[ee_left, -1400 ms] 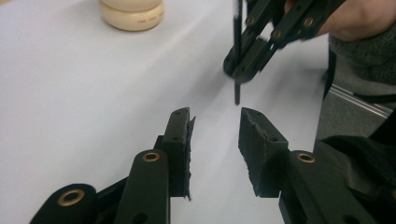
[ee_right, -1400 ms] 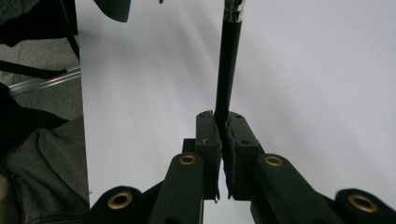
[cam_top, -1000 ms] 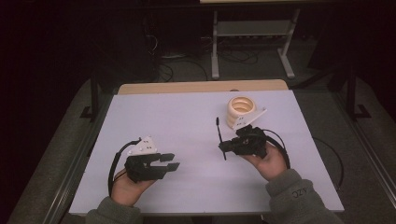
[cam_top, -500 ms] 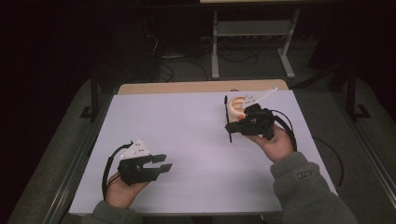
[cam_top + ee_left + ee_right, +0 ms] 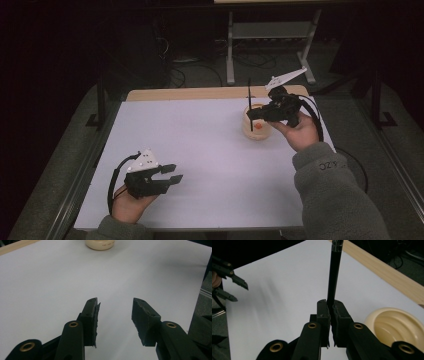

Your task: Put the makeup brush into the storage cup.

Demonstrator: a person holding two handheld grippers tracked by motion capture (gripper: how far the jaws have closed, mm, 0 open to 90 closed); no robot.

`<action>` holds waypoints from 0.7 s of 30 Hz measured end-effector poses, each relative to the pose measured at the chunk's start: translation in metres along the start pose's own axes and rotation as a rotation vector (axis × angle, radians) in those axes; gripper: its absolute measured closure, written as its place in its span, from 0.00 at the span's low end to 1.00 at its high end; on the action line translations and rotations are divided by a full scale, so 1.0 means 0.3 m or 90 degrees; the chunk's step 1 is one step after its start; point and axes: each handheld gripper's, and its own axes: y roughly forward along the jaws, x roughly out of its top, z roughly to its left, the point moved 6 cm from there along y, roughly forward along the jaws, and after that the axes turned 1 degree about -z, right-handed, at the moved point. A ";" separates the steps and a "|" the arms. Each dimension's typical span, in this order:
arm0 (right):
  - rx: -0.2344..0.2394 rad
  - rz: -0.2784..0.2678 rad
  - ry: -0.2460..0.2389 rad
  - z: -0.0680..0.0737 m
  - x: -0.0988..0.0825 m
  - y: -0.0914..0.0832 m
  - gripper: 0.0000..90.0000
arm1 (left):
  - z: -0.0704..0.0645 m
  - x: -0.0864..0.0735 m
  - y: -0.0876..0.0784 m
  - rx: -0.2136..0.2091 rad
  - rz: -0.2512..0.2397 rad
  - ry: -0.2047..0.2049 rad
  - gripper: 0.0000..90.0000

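Observation:
My right gripper (image 5: 252,114) is raised over the far right of the table and is shut on a thin black pen (image 5: 249,97), which stands upright. In the right gripper view the pen (image 5: 334,275) rises from between the closed pads. A cream ridged bowl (image 5: 257,131) sits just below and beside that gripper, and its hollow inside (image 5: 398,326) faces the camera. My left gripper (image 5: 170,177) rests low near the front left. Its jaws have just been opening and stand apart with nothing between the pads (image 5: 91,312).
The white tabletop (image 5: 200,140) has a wooden strip (image 5: 190,93) along its far edge. Behind the table stand a metal frame (image 5: 270,35) and loose cables on a dark floor. The cream bowl (image 5: 100,243) lies far ahead of the left jaws.
My right gripper has risen and moved away toward the far right with the pen, and now hangs over the cream bowl. The left hand has hardly moved.

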 end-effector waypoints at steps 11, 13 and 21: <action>-0.048 -0.010 0.043 -0.107 0.057 -0.043 0.94 | 0.005 -0.003 -0.001 0.002 -0.001 -0.004 0.62; -0.055 -0.009 0.054 -0.126 0.059 -0.041 0.94 | 0.006 -0.004 0.000 0.000 -0.002 -0.005 0.61; -0.084 -0.014 0.086 -0.199 0.067 -0.031 0.94 | 0.007 -0.003 0.000 0.000 -0.006 -0.008 0.61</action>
